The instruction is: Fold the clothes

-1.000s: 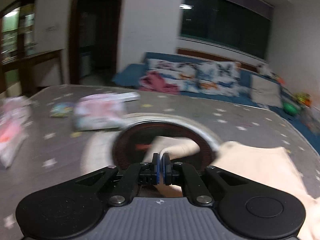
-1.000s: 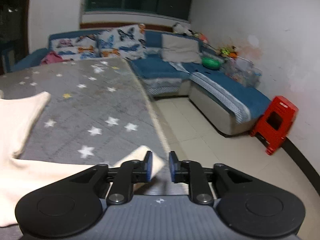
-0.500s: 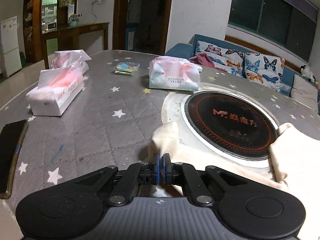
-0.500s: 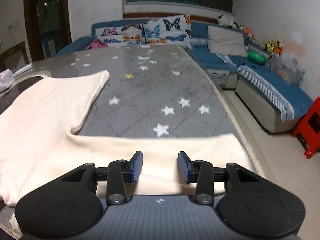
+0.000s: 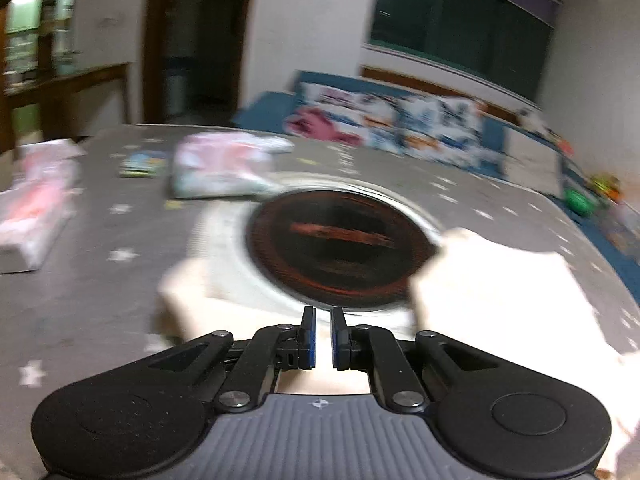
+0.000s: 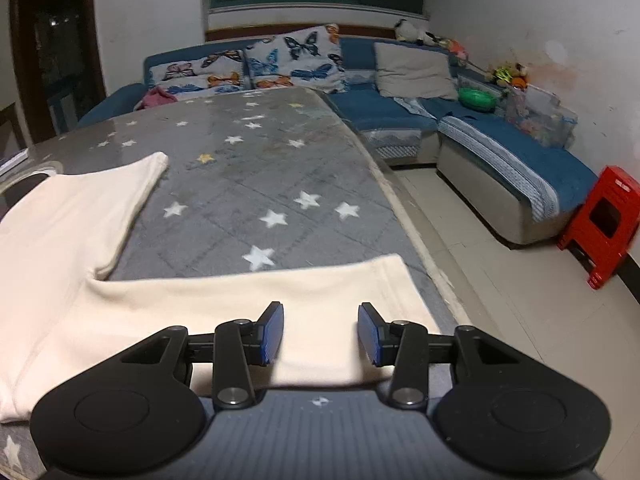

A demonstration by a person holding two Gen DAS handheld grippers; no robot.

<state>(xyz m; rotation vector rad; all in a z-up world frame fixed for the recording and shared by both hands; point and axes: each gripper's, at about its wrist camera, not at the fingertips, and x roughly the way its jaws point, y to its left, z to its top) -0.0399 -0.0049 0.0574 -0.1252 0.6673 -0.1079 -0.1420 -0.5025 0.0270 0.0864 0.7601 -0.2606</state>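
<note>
Cream knit garment point(image 6: 248, 300) flat on quilted star-print tabletop point(image 6: 256, 176), right tongs point(image 6: 320, 332) just widened, left tongs point(image 5: 320, 332) seemingly slightly parted

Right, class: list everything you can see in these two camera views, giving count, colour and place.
garment: one, cream, spread on the table, one sleeve along the near edge
table: one, grey with stars, foreground
cooktop: one, dark, round, set into the table
tissue packs: two, pinkish, blurred, far side of the table
sofa: one, blue, along the walls
butterfly cushions: two, white, on the sofa
stool: one, red, on the floor
left hand-held gripper: black, jaws narrowly apart, just opening, nothing between
right hand-held gripper: black, jaws wide, just opening, over the sleeve
</note>
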